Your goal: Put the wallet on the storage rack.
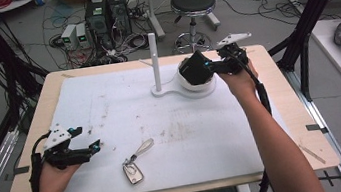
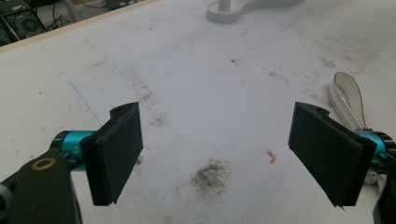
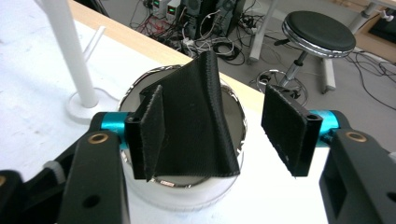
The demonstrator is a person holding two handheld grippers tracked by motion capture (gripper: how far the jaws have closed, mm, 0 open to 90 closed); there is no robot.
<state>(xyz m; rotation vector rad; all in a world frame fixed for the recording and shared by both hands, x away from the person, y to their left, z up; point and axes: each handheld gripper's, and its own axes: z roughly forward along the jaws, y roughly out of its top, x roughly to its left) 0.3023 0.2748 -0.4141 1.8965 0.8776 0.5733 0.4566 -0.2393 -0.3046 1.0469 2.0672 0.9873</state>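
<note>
Black pouch sitting on the far-right dish, between parted jaws.

Left gripper (image 1: 92, 147) is idling released, well apart; right gripper (image 3: 224, 128) is standing unclenched around the black fabric pouch (image 3: 196, 116), propped upright on the round dish (image 3: 187, 189), nearer its left pad.

Overhead cam sat above the near edge looking forward over the white stand (image 1: 177, 86), the left gripper cam skimmed low toward that stand (image 2: 243, 9) from far off, and the right gripper cam hovered right over it (image 3: 84, 100).
</note>
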